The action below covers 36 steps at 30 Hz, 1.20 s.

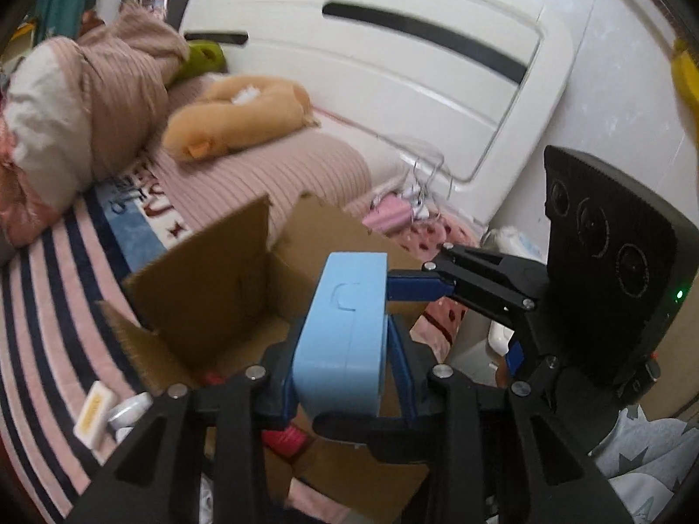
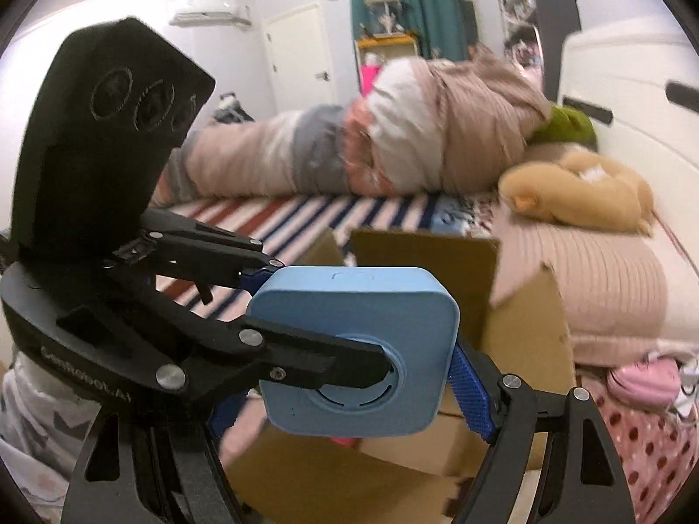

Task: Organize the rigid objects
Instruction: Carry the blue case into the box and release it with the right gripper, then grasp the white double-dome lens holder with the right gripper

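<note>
A light blue square box (image 1: 345,327) with rounded corners hangs over an open cardboard box (image 1: 209,288). My left gripper (image 1: 345,375) is shut on the blue box across its thin sides. My right gripper reaches in from the right, one blue finger (image 1: 419,288) against the box's edge. In the right wrist view the blue box (image 2: 349,305) sits between the fingers of my right gripper (image 2: 349,380), which clamp its wide sides. A left finger (image 2: 345,360) lies across its round front. The cardboard box (image 2: 524,327) stands behind it, with something red (image 1: 284,436) inside.
Beside the cardboard box, a small cream packet (image 1: 91,410) and a silver tin (image 1: 129,410) lie on the striped bedding (image 1: 52,305). An orange plush toy (image 1: 236,122), rolled quilts (image 1: 87,100) and a white headboard (image 1: 371,65) lie beyond. Pink items (image 2: 642,380) sit at the right.
</note>
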Available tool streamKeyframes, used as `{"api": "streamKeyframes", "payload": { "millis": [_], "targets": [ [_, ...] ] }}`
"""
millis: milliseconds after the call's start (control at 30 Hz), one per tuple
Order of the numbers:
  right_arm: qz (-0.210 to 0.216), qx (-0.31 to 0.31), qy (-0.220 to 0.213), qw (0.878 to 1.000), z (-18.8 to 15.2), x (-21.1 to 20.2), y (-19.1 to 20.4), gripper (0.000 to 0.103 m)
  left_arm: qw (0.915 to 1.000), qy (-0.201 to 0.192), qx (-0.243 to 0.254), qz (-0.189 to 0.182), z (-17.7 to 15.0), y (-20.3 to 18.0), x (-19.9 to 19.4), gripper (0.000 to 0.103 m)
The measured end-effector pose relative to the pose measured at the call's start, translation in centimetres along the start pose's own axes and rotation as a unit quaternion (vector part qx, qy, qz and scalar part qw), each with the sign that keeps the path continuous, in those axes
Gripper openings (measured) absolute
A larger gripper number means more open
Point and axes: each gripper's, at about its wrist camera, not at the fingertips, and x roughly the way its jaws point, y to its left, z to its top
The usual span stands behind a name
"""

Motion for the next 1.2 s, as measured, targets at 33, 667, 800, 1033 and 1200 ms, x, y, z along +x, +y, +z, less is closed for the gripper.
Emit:
{"api": "streamKeyframes", "payload": {
  "millis": [33, 667, 800, 1033, 1200],
  "targets": [
    [0.000, 0.002, 0.007, 1.000, -0.2, 0.2, -0.5, 0.077, 1.0000, 0.007, -0.001, 0.000, 0.0, 0.1, 0.6, 0.033],
    [-0.073, -0.024, 0.055, 0.996, -1.4, 1.7, -0.4, 0.087, 0.9984, -0.015, -0.013, 0.052, -1.0, 2.8, -0.9, 0.059],
    [-0.054, -0.016, 0.044, 0.997, -0.7, 1.1, 0.9, 0.087, 0.9956, -0.043, -0.027, 0.078, -2.5, 4.1, -4.4, 0.062],
    [-0.004, -0.036, 0.002, 0.999, 1.8, 0.6, 6.2, 0.087, 0.9817, -0.085, -0.060, 0.159, -6.9, 7.9, -11.0, 0.072],
    [0.037, -0.070, 0.013, 0.997, 2.8, 3.1, 11.4, 0.076, 0.9703, -0.100, -0.086, 0.202, -10.7, 11.4, -13.9, 0.072]
  ]
}}
